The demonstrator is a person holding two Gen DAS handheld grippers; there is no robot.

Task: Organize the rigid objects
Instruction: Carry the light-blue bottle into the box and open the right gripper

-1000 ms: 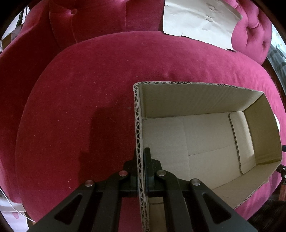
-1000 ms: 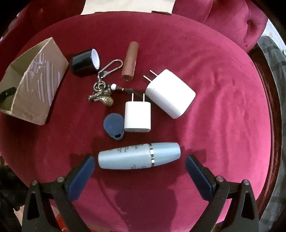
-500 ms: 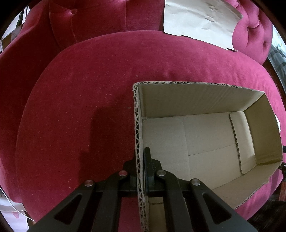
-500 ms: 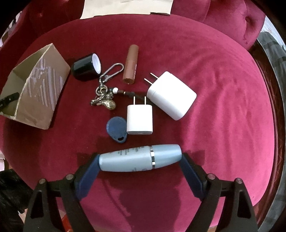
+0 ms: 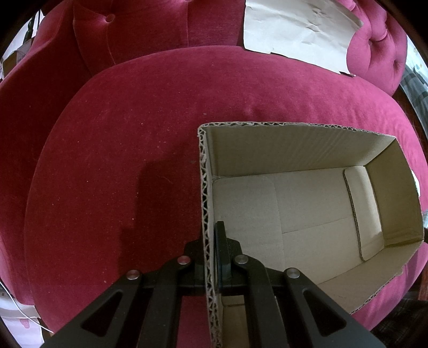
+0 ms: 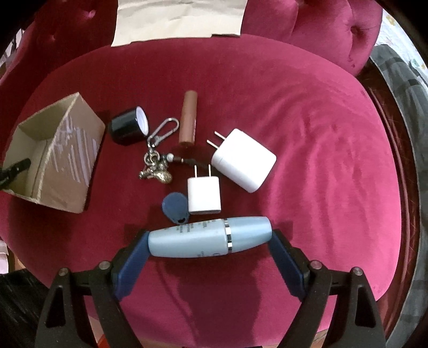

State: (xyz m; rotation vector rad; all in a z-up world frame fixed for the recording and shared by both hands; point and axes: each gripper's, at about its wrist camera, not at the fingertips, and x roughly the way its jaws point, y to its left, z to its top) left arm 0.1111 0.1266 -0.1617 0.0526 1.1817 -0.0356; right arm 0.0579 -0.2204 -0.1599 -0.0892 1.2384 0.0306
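My left gripper (image 5: 211, 241) is shut on the near wall of an open, empty cardboard box (image 5: 294, 150) standing on the red velvet seat. The box also shows in the right wrist view (image 6: 67, 160) at the left, with a left finger inside it. My right gripper (image 6: 208, 241) is shut end to end on a light blue bottle (image 6: 208, 237) lying crosswise, its blue pads touching both ends. Beyond it lie a blue key fob (image 6: 175, 207), a small white charger (image 6: 203, 196), a large white charger (image 6: 244, 160), a brown tube (image 6: 188, 120), a black cap (image 6: 128, 125) and a keychain (image 6: 157, 160).
The red velvet seat (image 6: 321, 160) has a tufted backrest (image 5: 133, 26) behind it. A sheet of brown paper (image 6: 176, 18) leans on the backrest. A dark wooden rim (image 6: 390, 133) runs along the right side of the seat.
My right gripper moved forward and closed, its pads now touching both ends of the blue bottle. The left gripper and box have stayed still.
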